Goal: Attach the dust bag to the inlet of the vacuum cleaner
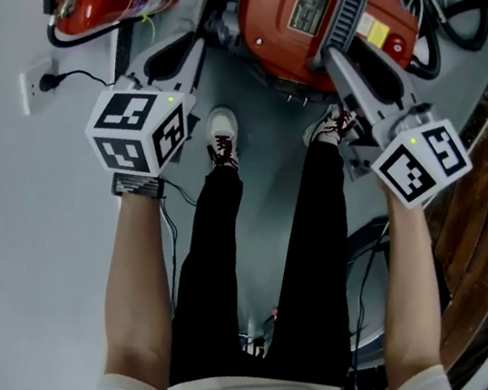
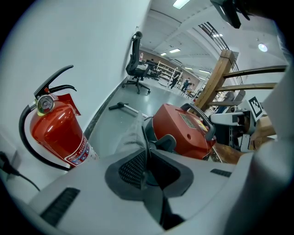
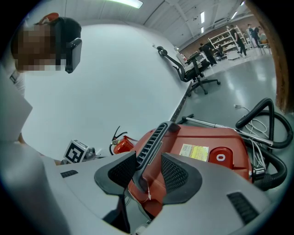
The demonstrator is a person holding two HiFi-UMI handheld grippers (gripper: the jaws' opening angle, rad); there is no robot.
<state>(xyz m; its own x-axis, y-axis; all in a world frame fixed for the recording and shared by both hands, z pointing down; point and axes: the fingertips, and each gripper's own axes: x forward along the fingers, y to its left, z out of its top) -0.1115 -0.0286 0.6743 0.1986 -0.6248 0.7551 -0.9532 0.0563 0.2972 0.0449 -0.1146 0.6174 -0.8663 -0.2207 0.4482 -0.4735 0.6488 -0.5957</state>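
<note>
**Left clamping bag, right straddling vacuum handle**

The left gripper (image 2: 146, 160) is pinching a thin edge of the grey dust bag (image 2: 132, 135), with its jaws nearly together on it. The bag is running from the jaws up towards the left side of the red vacuum cleaner (image 3: 206, 142). I can't tell whether it is reaching the inlet.

The right gripper (image 3: 148, 170) is sitting with its jaws apart over the vacuum's black handle (image 3: 151, 140). One pad is looking close against the handle and a gap is showing at the other, so it is not clamping.

The person's white sneakers (image 1: 224, 131) are standing just short of the vacuum. A red fire extinguisher (image 2: 57, 131) is lying left of the vacuum, by the wall. A black hose (image 3: 259, 114) is looping on the vacuum's right. An office chair (image 2: 137, 66) is standing well beyond the vacuum, along the wall.
</note>
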